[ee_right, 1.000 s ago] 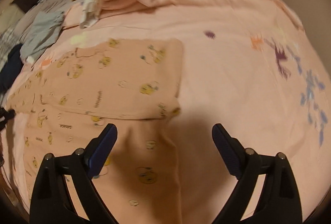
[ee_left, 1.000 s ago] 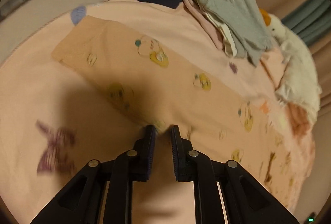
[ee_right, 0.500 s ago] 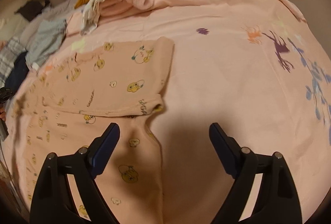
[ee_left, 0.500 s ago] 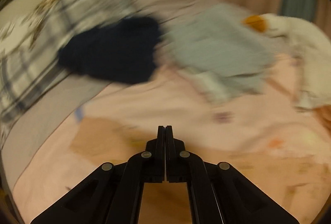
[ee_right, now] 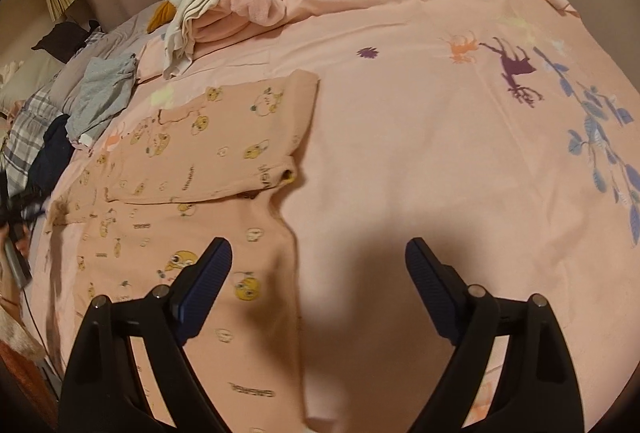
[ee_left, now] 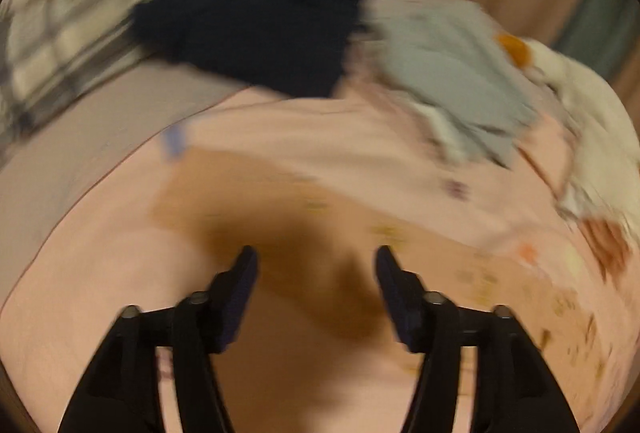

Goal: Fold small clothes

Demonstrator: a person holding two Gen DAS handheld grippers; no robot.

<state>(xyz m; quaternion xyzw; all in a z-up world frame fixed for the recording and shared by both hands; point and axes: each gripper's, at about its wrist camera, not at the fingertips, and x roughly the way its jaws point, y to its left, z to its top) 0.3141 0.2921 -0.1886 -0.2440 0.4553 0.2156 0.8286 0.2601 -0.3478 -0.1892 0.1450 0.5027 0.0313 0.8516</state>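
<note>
A peach garment printed with yellow chicks point(ee_right: 192, 169) lies flat on the pink bedsheet point(ee_right: 440, 137), one part folded over the rest. My right gripper point(ee_right: 318, 265) is open and empty, hovering over the garment's right edge. The left wrist view is blurred: my left gripper point(ee_left: 316, 269) is open and empty above the same garment point(ee_left: 280, 201), near its left end.
A dark navy garment point(ee_left: 256, 33) and a grey-green one point(ee_left: 452, 73) lie beyond the peach garment. A white plush duck point(ee_left: 576, 101) and a pile of pink and cream clothes point(ee_right: 236, 1) sit further back. A plaid cloth point(ee_right: 28, 129) lies at the left.
My left gripper was nearly closed on the garment's edge, shut fully while swinging up, and now stands open over the garment. My right gripper stayed open and drew back slightly.
</note>
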